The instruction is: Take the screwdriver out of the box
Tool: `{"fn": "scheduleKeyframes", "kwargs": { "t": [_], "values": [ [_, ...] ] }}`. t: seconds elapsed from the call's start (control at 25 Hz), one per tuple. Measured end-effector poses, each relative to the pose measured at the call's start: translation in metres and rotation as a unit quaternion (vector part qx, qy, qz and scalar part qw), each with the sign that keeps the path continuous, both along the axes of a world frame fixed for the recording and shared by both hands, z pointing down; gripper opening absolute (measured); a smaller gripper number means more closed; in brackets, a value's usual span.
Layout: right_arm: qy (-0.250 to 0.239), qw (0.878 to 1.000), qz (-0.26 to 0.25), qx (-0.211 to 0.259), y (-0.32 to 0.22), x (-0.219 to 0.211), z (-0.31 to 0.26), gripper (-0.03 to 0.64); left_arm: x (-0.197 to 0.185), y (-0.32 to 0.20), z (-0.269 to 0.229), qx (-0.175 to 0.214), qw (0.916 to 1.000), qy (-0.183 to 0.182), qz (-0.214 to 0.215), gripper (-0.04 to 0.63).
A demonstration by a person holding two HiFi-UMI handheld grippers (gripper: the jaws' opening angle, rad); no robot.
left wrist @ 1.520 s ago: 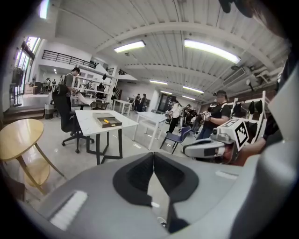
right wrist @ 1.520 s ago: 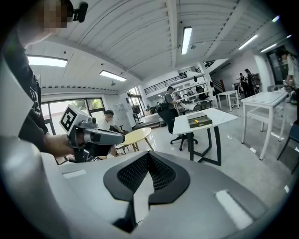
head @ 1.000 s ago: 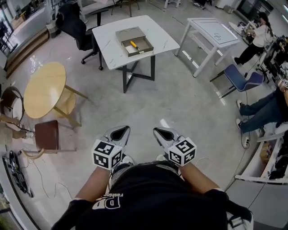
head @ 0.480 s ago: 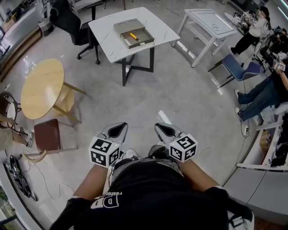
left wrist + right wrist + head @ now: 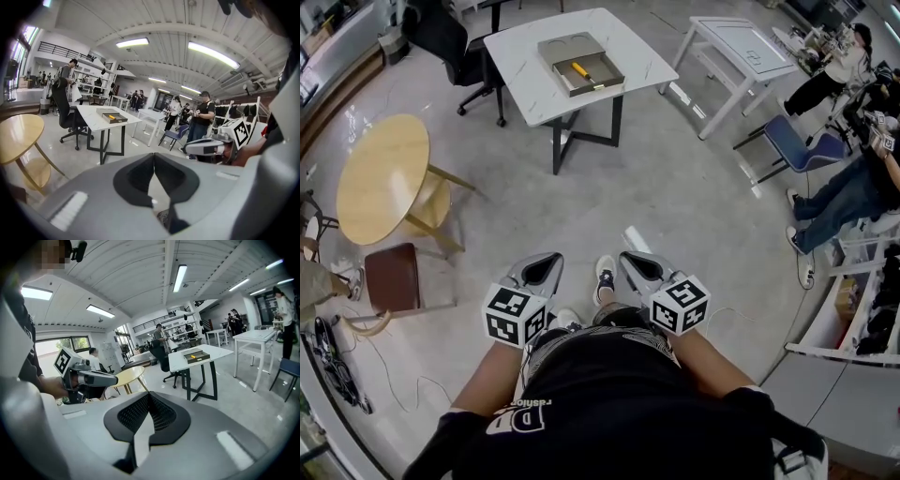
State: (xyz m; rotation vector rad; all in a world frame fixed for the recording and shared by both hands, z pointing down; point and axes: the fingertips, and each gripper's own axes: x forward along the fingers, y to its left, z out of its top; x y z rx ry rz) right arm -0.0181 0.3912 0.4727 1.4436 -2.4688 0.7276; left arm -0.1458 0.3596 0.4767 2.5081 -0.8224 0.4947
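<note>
A grey open box (image 5: 579,64) sits on a white square table (image 5: 619,42) far ahead across the floor. In it lies a screwdriver (image 5: 580,70) with a yellow handle. Both grippers are held close to the person's waist, far from the table. My left gripper (image 5: 539,269) is shut with nothing in it. My right gripper (image 5: 639,265) is shut and empty too. The left gripper view shows its jaws meeting (image 5: 153,154), with the box (image 5: 111,117) small in the distance. In the right gripper view the closed jaws (image 5: 149,393) point toward the box (image 5: 197,356).
A round wooden table (image 5: 380,178) and a brown stool (image 5: 392,278) stand to the left, cables (image 5: 337,366) beside them. A black office chair (image 5: 441,37) is behind the table. A second white table (image 5: 741,56), a blue chair (image 5: 806,150) and seated people (image 5: 853,197) are on the right.
The person has stepped forward over the floor; a shoe now shows between the grippers. The table and box have shifted a little in the head view. Both grippers have stayed shut.
</note>
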Motion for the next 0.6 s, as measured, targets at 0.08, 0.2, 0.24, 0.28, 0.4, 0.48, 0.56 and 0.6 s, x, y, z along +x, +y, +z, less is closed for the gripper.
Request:
{"fn": "scheduleKeyframes", "kwargs": {
  "t": [0.08, 0.2, 0.24, 0.28, 0.4, 0.48, 0.56, 0.6],
  "values": [
    [-0.002, 1.0, -0.002, 0.0, -0.01, 0.004, 0.002, 0.002, 0.004, -0.007, 0.003, -0.002, 1.0, -0.003, -0.003, 0.058],
    [-0.001, 1.0, -0.01, 0.005, -0.033, 0.012, -0.001, 0.002, 0.011, -0.026, 0.0, 0.0, 0.9999, -0.005, -0.013, 0.06],
    [-0.001, 1.0, -0.012, 0.008, -0.042, 0.016, -0.003, 0.002, 0.014, -0.034, -0.002, 0.002, 0.9999, -0.006, -0.015, 0.06],
    [-0.002, 1.0, -0.013, 0.011, -0.051, 0.019, -0.006, 0.002, 0.018, -0.042, -0.005, 0.005, 0.9998, -0.006, -0.018, 0.06],
    [-0.004, 1.0, -0.021, 0.017, -0.078, 0.029, -0.012, 0.002, 0.029, -0.067, -0.014, 0.015, 0.9996, -0.005, -0.023, 0.058],
    [-0.004, 0.999, -0.027, 0.021, -0.097, 0.036, -0.015, 0.002, 0.037, -0.084, -0.018, 0.02, 0.9994, -0.005, -0.028, 0.058],
    [-0.006, 0.999, -0.032, 0.026, -0.115, 0.043, -0.017, 0.002, 0.045, -0.099, -0.019, 0.022, 0.9992, -0.007, -0.033, 0.058],
    [-0.007, 0.999, -0.035, 0.028, -0.124, 0.046, -0.019, 0.002, 0.048, -0.106, -0.02, 0.023, 0.9991, -0.009, -0.034, 0.058]
  ]
}}
